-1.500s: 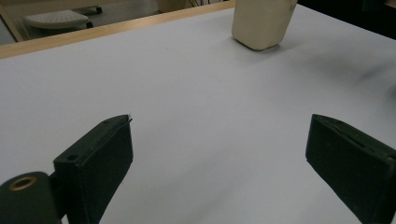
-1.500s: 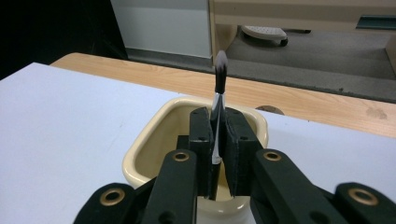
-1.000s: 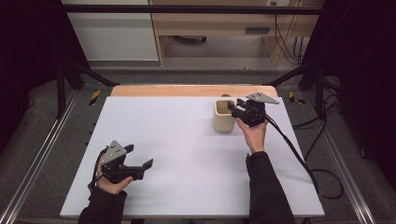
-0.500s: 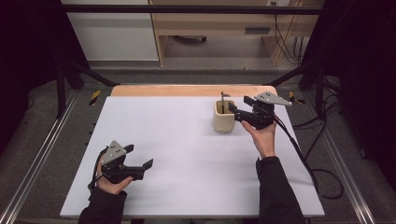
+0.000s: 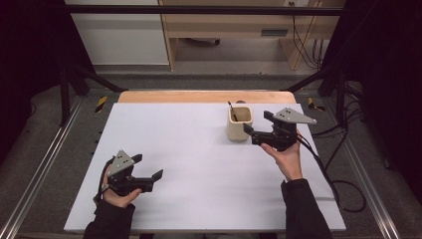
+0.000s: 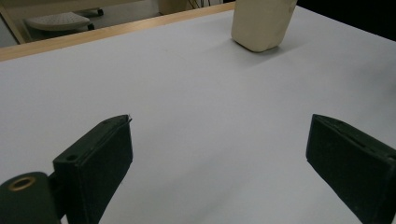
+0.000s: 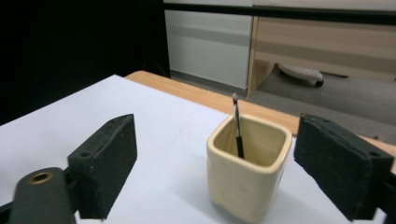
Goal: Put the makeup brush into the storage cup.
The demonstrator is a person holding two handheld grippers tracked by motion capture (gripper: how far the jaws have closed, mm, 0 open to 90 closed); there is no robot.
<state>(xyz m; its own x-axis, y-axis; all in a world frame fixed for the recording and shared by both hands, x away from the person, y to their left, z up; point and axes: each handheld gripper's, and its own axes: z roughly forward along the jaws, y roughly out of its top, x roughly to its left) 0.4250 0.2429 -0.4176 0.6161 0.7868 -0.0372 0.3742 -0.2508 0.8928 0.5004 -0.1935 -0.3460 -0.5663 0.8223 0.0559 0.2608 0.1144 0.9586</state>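
A cream square cup (image 7: 247, 170) with a thin dark pen (image 7: 238, 126) leaning inside stands just ahead of the right gripper (image 5: 259, 130), between the lines of its wide-open, empty jaws. To grasp it well — if that is the step — I would advance level and close evenly on opposite walls, clear of the pen. The left gripper (image 5: 152, 179) rests well apart on the white table (image 5: 189, 149) — jaws spread, empty.

Both grippers, left gripper (image 5: 149, 178) and right gripper (image 5: 254, 130), were black with grey three-cornered top plates and trailing black cables; fingers (image 7: 103, 164) were blocky, matte. Sleeves (image 5: 306, 211) were dark.
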